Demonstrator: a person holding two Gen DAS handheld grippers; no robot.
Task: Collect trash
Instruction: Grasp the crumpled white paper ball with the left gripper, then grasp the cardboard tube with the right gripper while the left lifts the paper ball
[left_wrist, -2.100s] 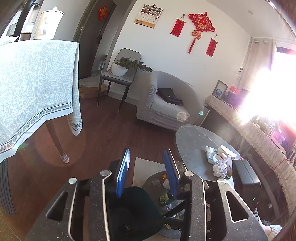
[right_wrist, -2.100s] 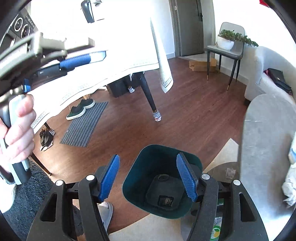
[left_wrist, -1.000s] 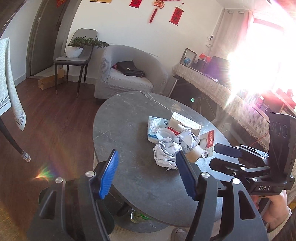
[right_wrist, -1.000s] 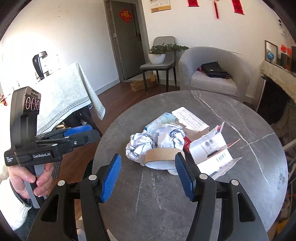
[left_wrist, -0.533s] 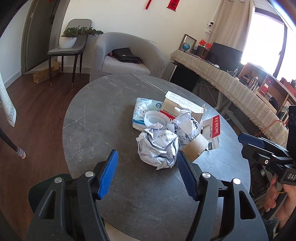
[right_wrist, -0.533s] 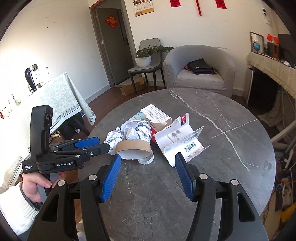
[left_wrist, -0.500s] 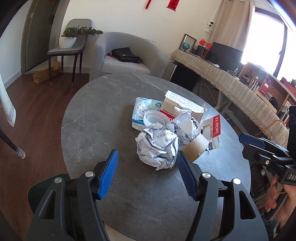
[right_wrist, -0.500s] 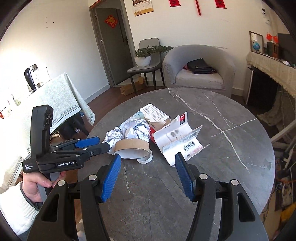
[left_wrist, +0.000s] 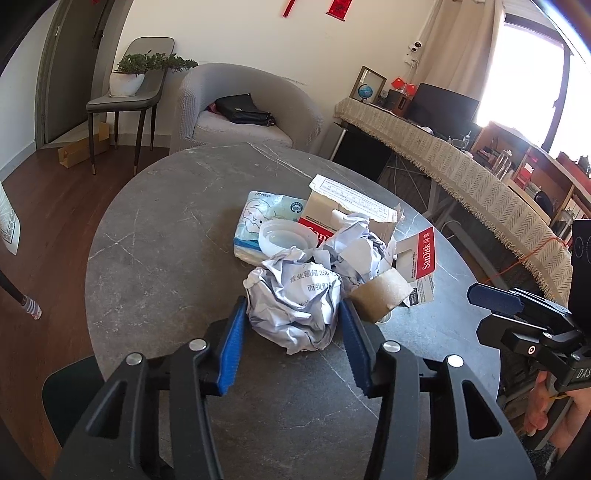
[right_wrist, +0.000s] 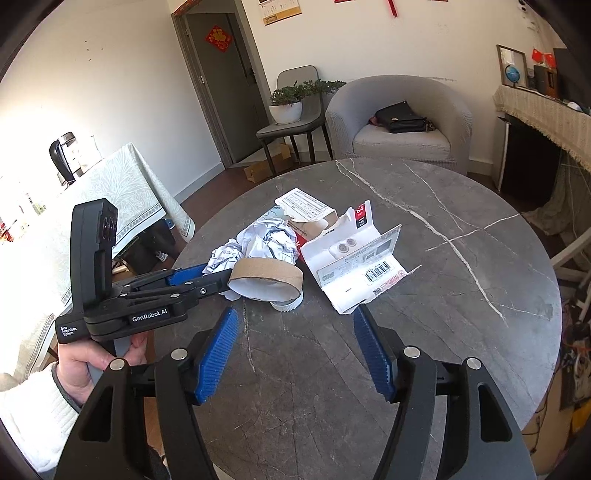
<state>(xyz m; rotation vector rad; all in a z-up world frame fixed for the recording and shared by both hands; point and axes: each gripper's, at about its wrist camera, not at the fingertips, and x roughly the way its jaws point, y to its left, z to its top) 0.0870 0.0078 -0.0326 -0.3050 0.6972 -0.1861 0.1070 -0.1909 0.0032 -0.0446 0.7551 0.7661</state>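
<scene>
While our left gripper is bracketing the crumpled paper ball at six o'clock of the trash pile, jaws wide, we are needing to squeeze centrally, our right gripper gaping empty.

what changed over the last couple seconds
Both grippers swung up from the green bin to the round table. The left gripper then closed in on the crumpled paper ball, its fingers now on either side, seemingly touching it; nothing lifted. The right gripper stays open, short of the cardboard tape ring and torn package. The trash pile has not moved.
</scene>
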